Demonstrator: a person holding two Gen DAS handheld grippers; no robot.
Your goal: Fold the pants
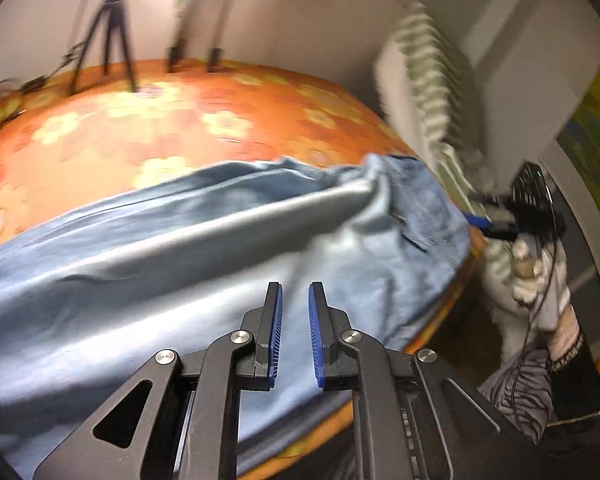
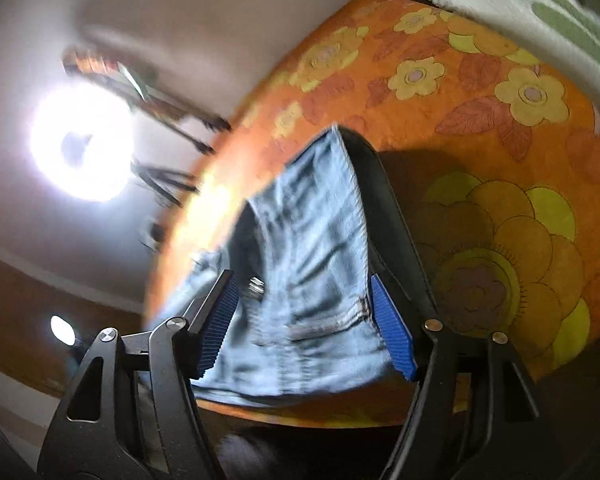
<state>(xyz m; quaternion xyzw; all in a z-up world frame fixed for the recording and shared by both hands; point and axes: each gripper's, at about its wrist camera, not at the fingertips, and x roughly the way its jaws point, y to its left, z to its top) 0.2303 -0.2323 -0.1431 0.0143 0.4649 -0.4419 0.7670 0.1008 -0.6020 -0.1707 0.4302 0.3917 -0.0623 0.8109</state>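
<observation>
Light-blue pants [image 1: 188, 240] are spread across a bed [image 1: 172, 120] covered in an orange flowered sheet.
The left gripper [image 1: 295, 300] is seen nearly closed, nothing between its pads, above the fabric; the right gripper [image 2: 300, 292] is held open, the waistband [image 2: 320, 320] lying between its spread pads.

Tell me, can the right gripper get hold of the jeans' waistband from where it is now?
Probably yes. The right gripper stands open with the jeans' waistband already between its blue pads, on the orange floral bedspread; nothing blocks it.
</observation>
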